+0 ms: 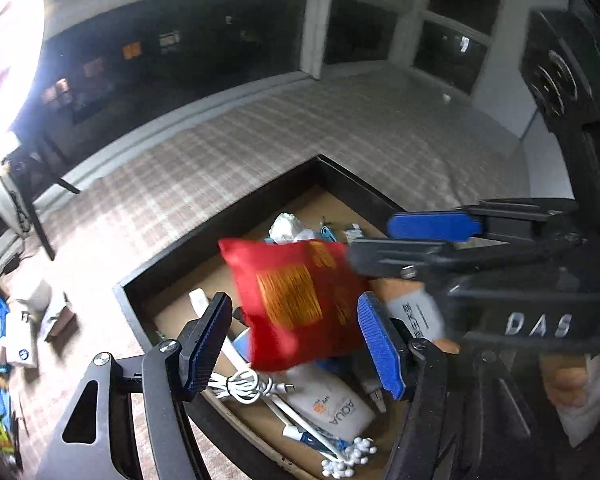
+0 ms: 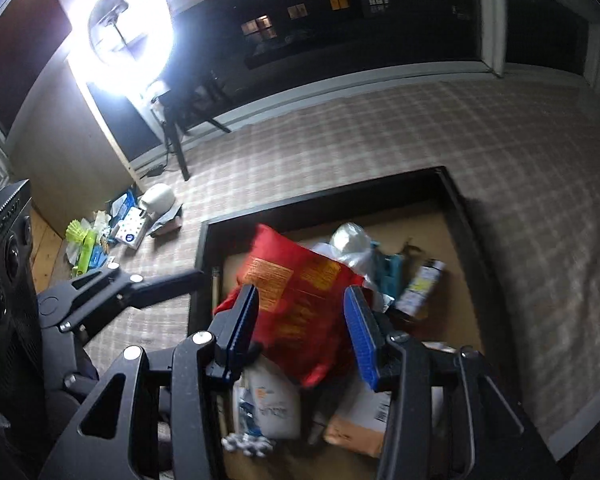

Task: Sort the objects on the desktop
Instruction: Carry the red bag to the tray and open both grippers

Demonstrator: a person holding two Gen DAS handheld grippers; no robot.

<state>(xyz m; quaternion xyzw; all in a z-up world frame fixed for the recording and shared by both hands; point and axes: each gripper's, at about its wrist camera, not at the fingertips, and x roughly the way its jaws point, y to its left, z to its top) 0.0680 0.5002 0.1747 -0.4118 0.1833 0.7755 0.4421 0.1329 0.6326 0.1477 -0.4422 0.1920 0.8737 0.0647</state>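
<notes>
Both grippers are working over the black-framed tray (image 1: 148,280) with the brown board floor, and we are carrying a soft red fabric pouch with gold lettering (image 1: 296,304) above its clutter. Our right gripper (image 2: 300,324) is clamping the pouch between its blue ribbed pads (image 2: 360,340), as the left camera is showing from the side; our left gripper (image 1: 296,344) is standing spread wide, and we are not seeing its pads press on the cloth. Below, a white tube printed AQUA (image 1: 332,404), a coiled white cable (image 1: 244,386) and a bunch of white cotton swabs (image 1: 350,460) are lying loose. We are judging the pouch light, limp and apt to sag, so we are favouring a pinch near a seam or corner, not the floppy middle.
</notes>
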